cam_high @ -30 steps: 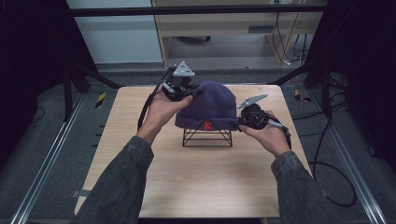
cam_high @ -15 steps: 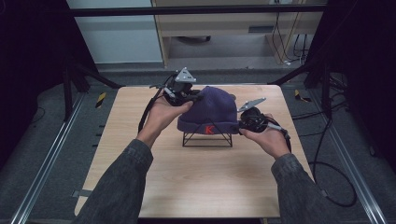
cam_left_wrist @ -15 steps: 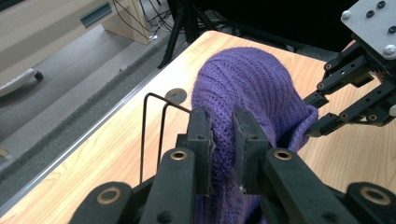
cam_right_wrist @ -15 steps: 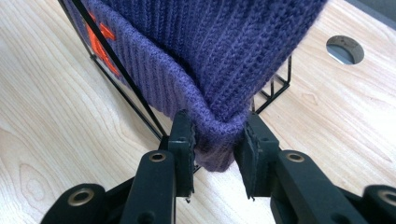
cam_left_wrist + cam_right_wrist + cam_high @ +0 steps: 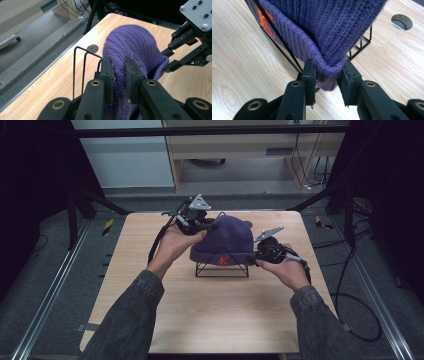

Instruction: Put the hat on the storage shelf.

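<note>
Purple knit is pinched in both of my tools, so the beanie point(image 5: 222, 240) serves as my landmark for everything else. Nearest me, my right gripper point(image 5: 326, 82) is clamped on the folded cuff at the beanie's lower right edge, the wool bunched into a thick roll between the black pads, just beside the orange letter K point(image 5: 224, 260) stitched on the front of the cuff. The beanie sits draped over a black wire stand point(image 5: 221, 270) on the wooden table point(image 5: 210, 320), and one slanted wire runs right next to my right grip, so I judge the main risk is dragging the stand along if the cuff snags on it. Farther off, on the beanie's upper left side, my left gripper point(image 5: 119, 75) is closed on a fold of the crown, with the stand's bent wire loop point(image 5: 80, 62) showing just beside the knit. Both grips look firm and sit on opposite sides of the beanie, which is a good hold for lifting it off. To do this step well I would raise both hands together and evenly, keeping the cuff spread so it clears the wire frame, and avoid pulling sideways, since the stretchy knit will give before the beanie moves. Beyond the beanie, a round hole point(image 5: 401, 21) is set in the tabletop, and past the table's far edge lie the grey floor and pale cabinets.
</note>
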`<state>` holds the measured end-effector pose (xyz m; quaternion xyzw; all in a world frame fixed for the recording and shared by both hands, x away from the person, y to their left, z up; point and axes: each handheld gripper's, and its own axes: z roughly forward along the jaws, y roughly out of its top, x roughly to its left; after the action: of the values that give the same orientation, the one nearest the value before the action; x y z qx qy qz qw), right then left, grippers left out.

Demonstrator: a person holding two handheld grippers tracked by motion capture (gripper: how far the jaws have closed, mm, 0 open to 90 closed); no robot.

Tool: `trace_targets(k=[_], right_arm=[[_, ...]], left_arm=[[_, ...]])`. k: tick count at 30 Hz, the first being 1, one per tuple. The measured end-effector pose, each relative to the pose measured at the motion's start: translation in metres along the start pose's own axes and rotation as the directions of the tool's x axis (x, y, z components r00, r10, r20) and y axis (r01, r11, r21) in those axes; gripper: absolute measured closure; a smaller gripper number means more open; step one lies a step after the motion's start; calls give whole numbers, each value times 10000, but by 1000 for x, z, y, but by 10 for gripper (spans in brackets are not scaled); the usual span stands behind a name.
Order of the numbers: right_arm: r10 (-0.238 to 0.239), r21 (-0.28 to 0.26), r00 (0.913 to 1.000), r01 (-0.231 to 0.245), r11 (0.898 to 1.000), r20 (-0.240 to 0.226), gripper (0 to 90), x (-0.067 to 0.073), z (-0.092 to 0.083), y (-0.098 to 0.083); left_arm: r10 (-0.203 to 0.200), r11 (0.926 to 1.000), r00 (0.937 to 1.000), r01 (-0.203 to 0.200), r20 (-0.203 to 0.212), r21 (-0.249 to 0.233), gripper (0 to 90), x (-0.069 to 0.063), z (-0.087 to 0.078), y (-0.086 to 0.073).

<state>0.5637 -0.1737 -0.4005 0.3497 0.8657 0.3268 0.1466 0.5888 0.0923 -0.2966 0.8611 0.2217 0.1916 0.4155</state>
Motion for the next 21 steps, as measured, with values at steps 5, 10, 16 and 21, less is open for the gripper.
trace_targets(k=[5, 10, 16, 21], right_arm=[[1, 54, 10000, -1, 10000, 1, 679, 0, 2, -1], [-1, 171, 10000, 1, 9999, -4, 676, 1, 5, -2], [-13, 318, 10000, 14, 9995, -15, 671, 2, 10, -4], [43, 387, 10000, -40, 9992, -72, 669, 2, 13, -7]], left_arm=[[-58, 10000, 10000, 58, 1, -24, 785, 0, 1, -2], [-109, 9999, 9999, 110, -55, 85, 785, 0, 3, -8], [-175, 9998, 9998, 174, 23, 94, 785, 0, 6, -12], [-111, 9997, 9999, 109, 103, 235, 785, -1, 8, -13]])
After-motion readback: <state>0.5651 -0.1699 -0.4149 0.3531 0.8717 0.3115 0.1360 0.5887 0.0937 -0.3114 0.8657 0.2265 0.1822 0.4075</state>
